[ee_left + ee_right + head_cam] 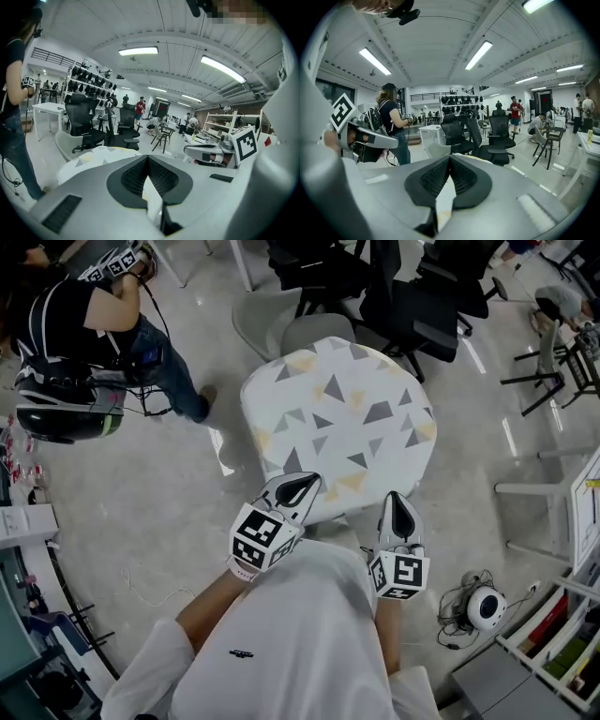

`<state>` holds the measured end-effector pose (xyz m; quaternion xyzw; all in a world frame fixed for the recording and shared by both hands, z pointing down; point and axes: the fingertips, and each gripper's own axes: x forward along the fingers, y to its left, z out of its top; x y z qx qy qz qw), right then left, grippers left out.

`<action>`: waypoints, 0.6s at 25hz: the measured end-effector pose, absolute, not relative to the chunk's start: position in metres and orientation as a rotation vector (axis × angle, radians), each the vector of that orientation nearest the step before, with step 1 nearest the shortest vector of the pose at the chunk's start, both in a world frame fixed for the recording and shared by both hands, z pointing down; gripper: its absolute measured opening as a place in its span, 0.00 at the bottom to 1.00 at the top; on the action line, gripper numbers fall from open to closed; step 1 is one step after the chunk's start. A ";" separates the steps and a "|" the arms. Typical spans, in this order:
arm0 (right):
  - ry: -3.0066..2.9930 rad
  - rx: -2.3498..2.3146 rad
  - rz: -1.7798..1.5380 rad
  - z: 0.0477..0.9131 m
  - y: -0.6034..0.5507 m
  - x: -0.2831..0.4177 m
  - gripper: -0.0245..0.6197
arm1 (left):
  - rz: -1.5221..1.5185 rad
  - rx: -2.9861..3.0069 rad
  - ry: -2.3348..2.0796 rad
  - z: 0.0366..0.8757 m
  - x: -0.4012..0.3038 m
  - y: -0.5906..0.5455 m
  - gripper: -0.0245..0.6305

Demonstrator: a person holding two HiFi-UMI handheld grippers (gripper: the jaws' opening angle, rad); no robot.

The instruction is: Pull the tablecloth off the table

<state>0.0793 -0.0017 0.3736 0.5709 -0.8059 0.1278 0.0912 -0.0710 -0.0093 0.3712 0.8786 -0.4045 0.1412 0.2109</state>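
A white tablecloth (342,418) printed with grey and yellow triangles lies flat over a small table. Both my grippers hover at its near edge. My left gripper (302,486) is shut, its tips over the cloth's near left edge. My right gripper (398,500) is shut too, over the near right edge. In the left gripper view the black pads (136,176) of the left gripper (148,157) meet, with the cloth (89,161) lying ahead and below. The right gripper view shows the right gripper (450,157) closed the same way. I see no cloth pinched in either.
A person (84,324) with a backpack and hand-held grippers stands at the upper left. Black office chairs (412,296) and a grey chair (281,324) crowd the far side of the table. A white device with cables (486,607) and shelving (562,643) sit at the lower right.
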 end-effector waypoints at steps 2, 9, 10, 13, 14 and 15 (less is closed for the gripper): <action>-2.401 1.683 0.382 0.374 -0.011 0.083 0.05 | 0.396 2.437 -1.130 0.371 -0.066 -0.018 0.05; -2.407 1.643 0.400 0.384 -0.056 0.109 0.05 | 0.426 2.422 -1.122 0.379 -0.033 -0.062 0.05; -2.406 1.638 0.403 0.386 -0.065 0.113 0.06 | 0.431 2.420 -1.120 0.380 -0.029 -0.070 0.05; -2.401 1.617 0.418 0.396 -0.090 0.124 0.06 | 0.454 2.407 -1.112 0.390 -0.017 -0.093 0.05; -2.400 1.604 0.425 0.401 -0.098 0.127 0.06 | 0.462 2.399 -1.110 0.394 -0.013 -0.099 0.05; -2.400 1.588 0.432 0.406 -0.107 0.129 0.08 | 0.470 2.390 -1.111 0.398 -0.010 -0.107 0.05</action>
